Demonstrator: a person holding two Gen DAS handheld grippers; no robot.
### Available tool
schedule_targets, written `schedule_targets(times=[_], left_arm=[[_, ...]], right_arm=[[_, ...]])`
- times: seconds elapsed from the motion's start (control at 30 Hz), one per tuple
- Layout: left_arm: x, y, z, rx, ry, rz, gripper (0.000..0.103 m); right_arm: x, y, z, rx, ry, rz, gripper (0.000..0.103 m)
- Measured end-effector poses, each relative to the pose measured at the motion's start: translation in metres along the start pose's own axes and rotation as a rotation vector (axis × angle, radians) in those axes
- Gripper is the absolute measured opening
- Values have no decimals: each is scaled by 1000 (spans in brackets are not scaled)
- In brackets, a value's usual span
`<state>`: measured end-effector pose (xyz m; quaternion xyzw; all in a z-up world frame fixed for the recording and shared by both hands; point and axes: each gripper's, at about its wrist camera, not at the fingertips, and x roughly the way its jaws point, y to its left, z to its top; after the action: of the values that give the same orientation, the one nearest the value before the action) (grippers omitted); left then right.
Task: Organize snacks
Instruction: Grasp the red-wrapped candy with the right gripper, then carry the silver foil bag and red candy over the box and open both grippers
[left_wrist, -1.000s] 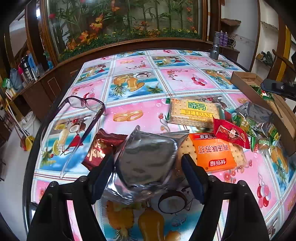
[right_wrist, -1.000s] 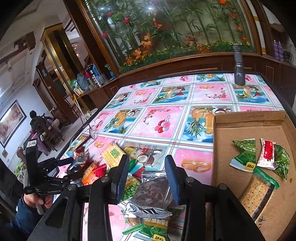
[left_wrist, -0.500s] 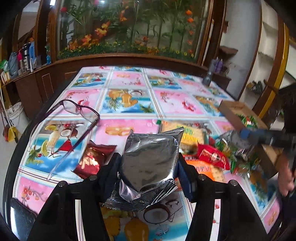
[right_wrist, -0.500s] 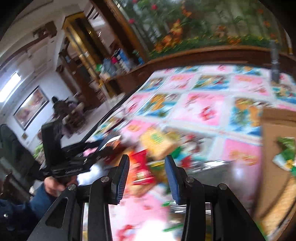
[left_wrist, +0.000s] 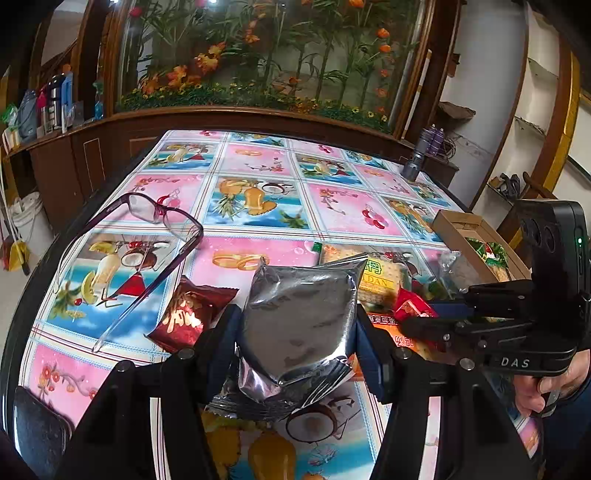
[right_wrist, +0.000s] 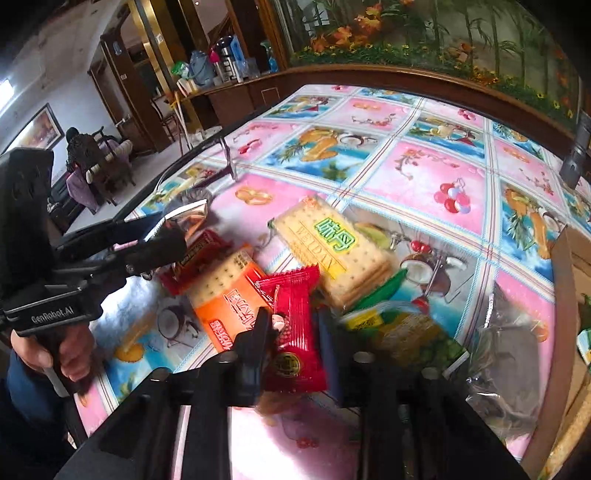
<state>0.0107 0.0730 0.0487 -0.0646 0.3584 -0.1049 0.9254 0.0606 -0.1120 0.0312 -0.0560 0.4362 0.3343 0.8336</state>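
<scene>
My left gripper (left_wrist: 297, 343) is shut on a puffy silver foil packet (left_wrist: 299, 317), held above the fruit-print tablecloth (left_wrist: 258, 206). From the right wrist view the left gripper (right_wrist: 162, 236) shows at the left with the silver foil packet (right_wrist: 188, 210). My right gripper (right_wrist: 293, 336) is closing onto a bright red snack packet (right_wrist: 295, 332), its pads pressing both sides. The red packet lies on an orange cracker pack (right_wrist: 229, 295). A yellow Weidan cracker pack (right_wrist: 332, 254) sits just beyond. The right gripper (left_wrist: 424, 317) reaches into the pile.
A cardboard box (left_wrist: 458, 225) holding a few snacks stands at the right. A dark red packet (left_wrist: 188, 317), green packets (right_wrist: 399, 325) and a clear grey bag (right_wrist: 506, 354) lie nearby. Glasses (left_wrist: 162, 218) rest at the left, a flashlight (left_wrist: 413, 166) at the far edge.
My left gripper closed on the silver packet and rolled a little. My right gripper swung left from beside the box over the pile, dropped, and closed on the red packet.
</scene>
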Motion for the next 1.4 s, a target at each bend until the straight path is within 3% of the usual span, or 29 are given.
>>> schedule_targets(times=[0.1,0.23,0.43,0.73,1.4], left_arm=[[-1,-3,0,10,-12,5,58],[-2,-6,3,-8,-29,-8,58],[5,-31,11,-23,-39,-44,58],[22,-79,18,45,-29,-99,58],[22,-72,15,41,-31,-71,58]], right_arm=[[-6,0,1,-4,-28,-6,20],[-27,-6,5,42,-130,65,20],[-45,-25,6,167,-215,100,20],[-78,-65,6,336,-353,31,20],[-122,-110,-2,453,-463,14,20]])
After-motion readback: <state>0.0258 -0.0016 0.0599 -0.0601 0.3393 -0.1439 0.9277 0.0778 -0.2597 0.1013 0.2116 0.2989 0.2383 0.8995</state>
